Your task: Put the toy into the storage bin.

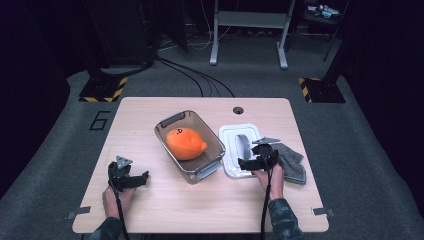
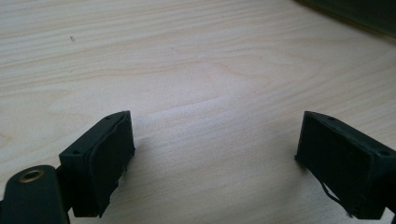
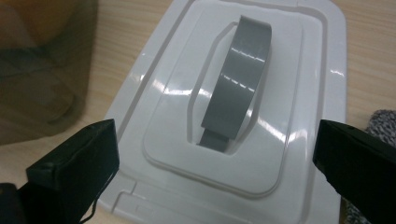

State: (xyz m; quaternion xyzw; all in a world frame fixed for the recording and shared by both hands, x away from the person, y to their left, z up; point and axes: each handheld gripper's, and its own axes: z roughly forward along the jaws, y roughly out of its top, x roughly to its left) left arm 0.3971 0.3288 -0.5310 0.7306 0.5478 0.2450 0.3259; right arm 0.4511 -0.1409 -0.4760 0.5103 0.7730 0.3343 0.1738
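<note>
High view, right gripper (image 1: 248,163): held in the person's right hand (image 1: 270,180) at about 4 o'clock on the pale wooden table (image 1: 150,107), over the near end of the white rectangular plastic lid with a grey arched handle (image 1: 230,137); jaws spread, pointing toward 9 o'clock.
High view, left gripper (image 1: 137,180): low at 8 o'clock in the person's left hand (image 1: 116,199), jaws apart, well apart from the other things.
High view, bin: a clear rectangular plastic bin with grey end handles (image 1: 170,121) sits at the table's centre, just beside the lid at its 9 o'clock, with an orange rounded soft toy (image 1: 185,143) inside.
High view, cloth: a grey knitted cloth (image 1: 293,161) lies at the lid's 3 o'clock, touching its edge.
Left gripper view, left gripper (image 2: 215,163): jaws wide, nothing between them but bare table wood; whether they touch the surface cannot be told.
Right gripper view, right gripper (image 3: 217,168): jaws wide, one at each side of the lid (image 3: 299,107), gripping nothing; the grey handle (image 3: 238,74) stands at 12 o'clock between them. Contact with the lid cannot be told.
Right gripper view, edges: the bin (image 3: 42,88) is blurred at 10 o'clock, the cloth (image 3: 380,121) at 3 o'clock.
</note>
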